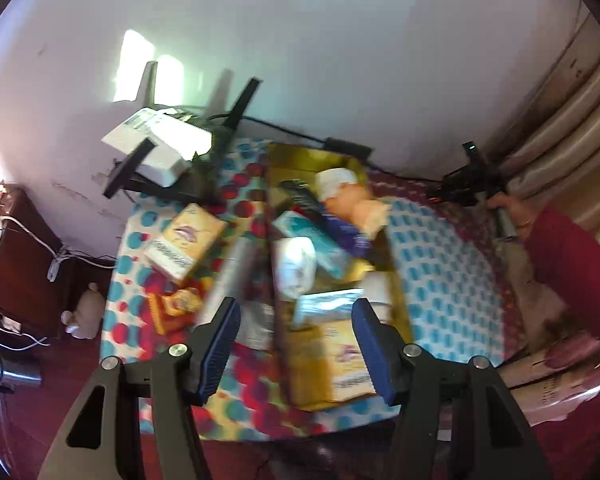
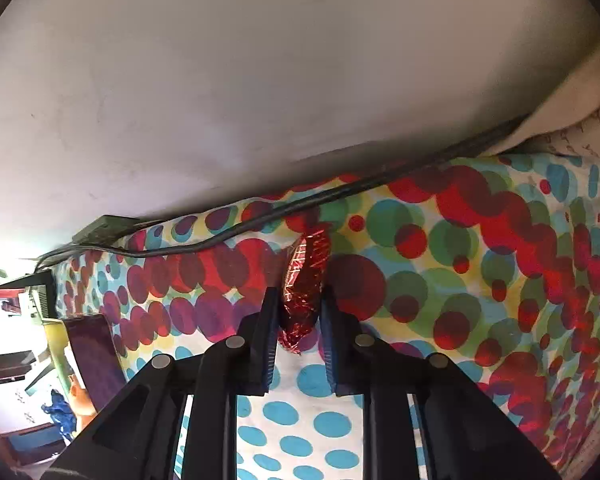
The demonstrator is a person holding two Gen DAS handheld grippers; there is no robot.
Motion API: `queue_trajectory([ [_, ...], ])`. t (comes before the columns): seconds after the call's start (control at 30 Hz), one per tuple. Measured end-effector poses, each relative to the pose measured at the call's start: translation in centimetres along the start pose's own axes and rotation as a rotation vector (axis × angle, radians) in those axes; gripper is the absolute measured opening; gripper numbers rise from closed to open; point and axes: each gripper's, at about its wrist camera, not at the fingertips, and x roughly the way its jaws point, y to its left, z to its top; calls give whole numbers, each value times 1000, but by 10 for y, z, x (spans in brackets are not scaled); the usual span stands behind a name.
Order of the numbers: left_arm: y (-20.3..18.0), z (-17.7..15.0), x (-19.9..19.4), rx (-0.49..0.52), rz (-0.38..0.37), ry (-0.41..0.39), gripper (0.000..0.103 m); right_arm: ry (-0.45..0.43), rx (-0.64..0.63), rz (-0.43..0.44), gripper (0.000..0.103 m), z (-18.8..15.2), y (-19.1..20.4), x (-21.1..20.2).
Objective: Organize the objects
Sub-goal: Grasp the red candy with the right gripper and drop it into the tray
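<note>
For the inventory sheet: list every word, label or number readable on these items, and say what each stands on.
No text can be read in either view.
Yellow box left of the tray: logo and a print block, too blurred.
Yellow box in the gold tray: same printing, blurred.
Teal packet: label smeared.
Red foil packet in the right hand-held gripper: pattern only, no lettering.

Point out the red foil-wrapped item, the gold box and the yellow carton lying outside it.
red foil-wrapped item (image 2: 303,292), right wrist view, middle of the wrapper.
gold box (image 1: 300,160), left wrist view, far inner wall.
yellow carton (image 1: 186,240), left wrist view, printed top face.
</note>
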Motion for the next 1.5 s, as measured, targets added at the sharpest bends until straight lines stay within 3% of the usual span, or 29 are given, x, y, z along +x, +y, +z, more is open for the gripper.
queue_trajectory([
  [0.13, -23, -1, -5, -29, -25, -19, 59, -35, -40, 54, 18, -21, -4, -18],
  [0.23, -37, -3, -3, -39, -39, -17, 59, -39, -90, 190, 18, -55, 8, -43],
  [0.4, -58, -12, 5, -31, -69, -6, 59, -7, -279, 377, 18, -132, 74, -81],
  [0.47, -65, -17, 7, -28, -111, -12, 59, 28, -396, 414, 18, -166, 111, -86],
  [0.57, -69, -24, 5, 6, -151, -10, 59, 52, -571, 359, 18, -205, 163, -74],
  [0.73, -66, -35, 0, -22, -123, -5, 59, 97, -673, 327, 18, -226, 199, -49],
  [0.93, -68, -46, -9, 23, -23, -11, 60, 150, -772, 270, 18, -240, 229, -23],
  [1.07, -54, -52, -10, -1, 45, 5, 61, 168, -849, 223, 18, -252, 245, -12],
  [1.3, -26, -55, -8, -11, 119, 38, 61, 175, -886, 161, 23, -262, 257, 7],
  [1.43, -9, -50, -1, 7, 132, 51, 61, 147, -870, 179, 26, -261, 259, 2],
  [1.5, 1, -44, 4, 24, 145, 49, 61, 128, -845, 232, 26, -259, 256, -9],
])
